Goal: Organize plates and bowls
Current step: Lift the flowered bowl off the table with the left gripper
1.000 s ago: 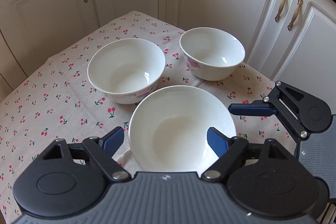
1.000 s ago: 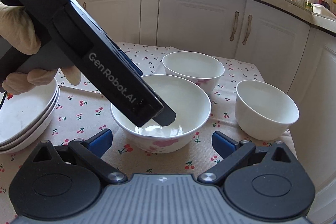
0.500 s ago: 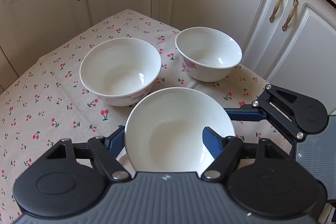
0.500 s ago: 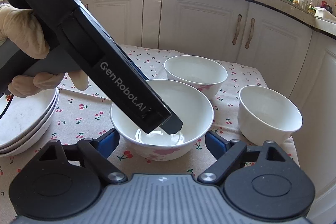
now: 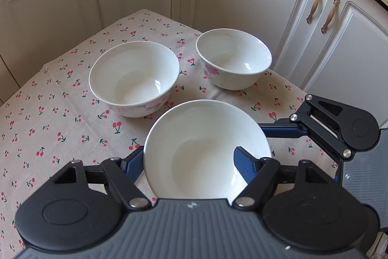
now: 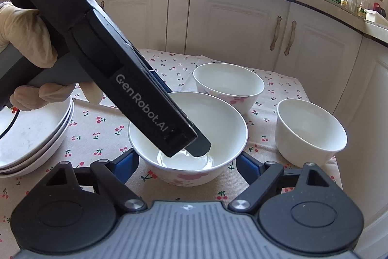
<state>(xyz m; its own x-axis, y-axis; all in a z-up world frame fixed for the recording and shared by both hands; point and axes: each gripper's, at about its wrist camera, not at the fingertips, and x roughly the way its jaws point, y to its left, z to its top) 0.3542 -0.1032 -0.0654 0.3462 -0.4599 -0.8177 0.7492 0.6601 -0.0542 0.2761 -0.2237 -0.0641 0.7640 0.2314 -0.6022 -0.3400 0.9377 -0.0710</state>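
Both hand-held grippers [image 5: 186,162] [image 6: 186,162] straddle nearest bowl [image 5: 206,152], rims apart.

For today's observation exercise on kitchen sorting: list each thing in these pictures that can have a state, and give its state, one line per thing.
Near bowl: upright, empty, left finger inside, other outside its wall.
Middle bowl: upright, empty, on the cloth.
Far bowl: upright, empty, standing alone.
Plates: stacked.
Left gripper: open, straddling the near bowl's wall.
Right gripper: open, flanking the near bowl.
Cabinet doors: closed.

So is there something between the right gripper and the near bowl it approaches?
Nothing visible stands between them: the right gripper has its jaws open on either side of the near bowl. The left gripper only reaches into the bowl from above.
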